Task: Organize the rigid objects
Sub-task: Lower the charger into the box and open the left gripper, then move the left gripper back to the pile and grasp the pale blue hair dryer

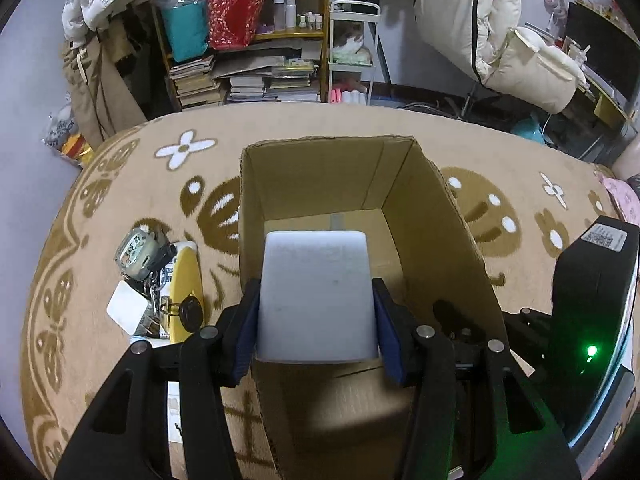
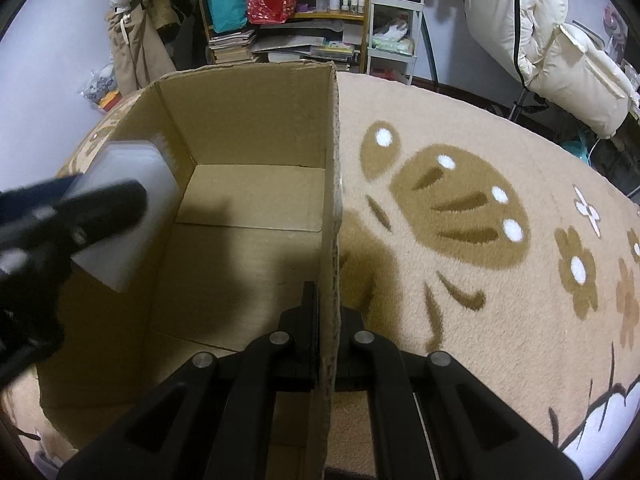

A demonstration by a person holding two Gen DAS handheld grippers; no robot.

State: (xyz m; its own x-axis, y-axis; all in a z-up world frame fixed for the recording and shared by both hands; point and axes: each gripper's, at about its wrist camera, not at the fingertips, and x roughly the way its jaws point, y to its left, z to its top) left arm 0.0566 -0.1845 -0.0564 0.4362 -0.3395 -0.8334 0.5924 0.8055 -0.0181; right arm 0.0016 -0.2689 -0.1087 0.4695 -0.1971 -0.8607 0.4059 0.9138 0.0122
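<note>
From my left wrist: my left gripper is clamped on a white block, its blue pads pressing both sides. I hold the block above the open top of the cardboard box, tilted down toward the box floor. The box stands on a tan rug with brown and white flowers. Just left of the box lie a yellow case, keys, a white tag and a small clock-like thing. At right edge my other gripper's black body shows a green light.

From my right wrist: my right gripper is shut on the box wall, one finger inside, one outside. The block hangs over the box's left side, in my blurred left gripper.
</note>
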